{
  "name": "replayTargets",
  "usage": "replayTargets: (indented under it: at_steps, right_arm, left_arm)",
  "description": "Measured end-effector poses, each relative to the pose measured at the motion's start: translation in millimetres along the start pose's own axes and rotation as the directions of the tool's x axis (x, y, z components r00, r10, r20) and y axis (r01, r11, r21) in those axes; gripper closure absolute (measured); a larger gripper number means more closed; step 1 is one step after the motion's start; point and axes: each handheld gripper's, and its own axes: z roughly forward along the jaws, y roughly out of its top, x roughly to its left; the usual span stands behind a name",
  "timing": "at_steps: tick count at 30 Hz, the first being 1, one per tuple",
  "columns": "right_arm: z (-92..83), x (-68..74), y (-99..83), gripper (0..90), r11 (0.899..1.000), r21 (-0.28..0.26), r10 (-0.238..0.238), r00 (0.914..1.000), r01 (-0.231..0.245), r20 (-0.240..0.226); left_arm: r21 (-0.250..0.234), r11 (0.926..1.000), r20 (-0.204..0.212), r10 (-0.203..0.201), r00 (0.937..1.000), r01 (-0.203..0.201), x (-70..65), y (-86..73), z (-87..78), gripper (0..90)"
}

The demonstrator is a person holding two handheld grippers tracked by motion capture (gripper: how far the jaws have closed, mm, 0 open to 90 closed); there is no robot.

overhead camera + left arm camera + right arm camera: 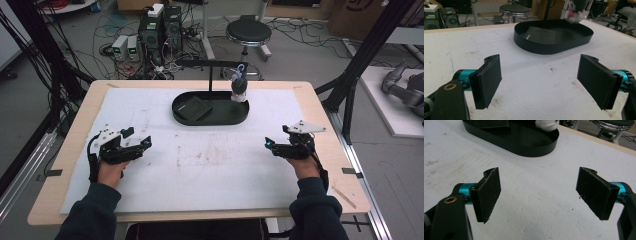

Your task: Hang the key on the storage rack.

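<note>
While both the left gripper and right gripper rest wide apart, the black oval tray, holding a plush toy, sits near the table's far edge.

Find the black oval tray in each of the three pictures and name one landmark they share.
High view: the tray lies at the far centre of the white mat.
Left gripper view: tray at upper centre, beyond the open fingers.
Right gripper view: tray at top, left of centre, cut by the top edge.
Shared landmark: the plush toy hanging over the tray's right end.
</note>
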Motion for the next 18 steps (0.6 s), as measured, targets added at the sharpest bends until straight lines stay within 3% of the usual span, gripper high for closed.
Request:
replayTargets:
  at_steps: [9, 18]
  right_arm:
    - [5.7, -0.3, -11.2, 20.3, 0.999, 0.049, -0.019, 0.9997, 0.018, 0.018]
    - [9.0, 1.9, -16.7, 20.4, 0.998, 0.06, -0.035, 0.9993, 0.034, 0.014]
  left_arm:
    - [0.005, 0.9999, 0.008, 0.016, 0.9998, -0.016, -2.0, -1.1, -0.8, 19.4]
    - [0.004, 0.9997, 0.012, 0.023, 0.9997, -0.024, -2.7, -0.9, 1.3, 19.4]
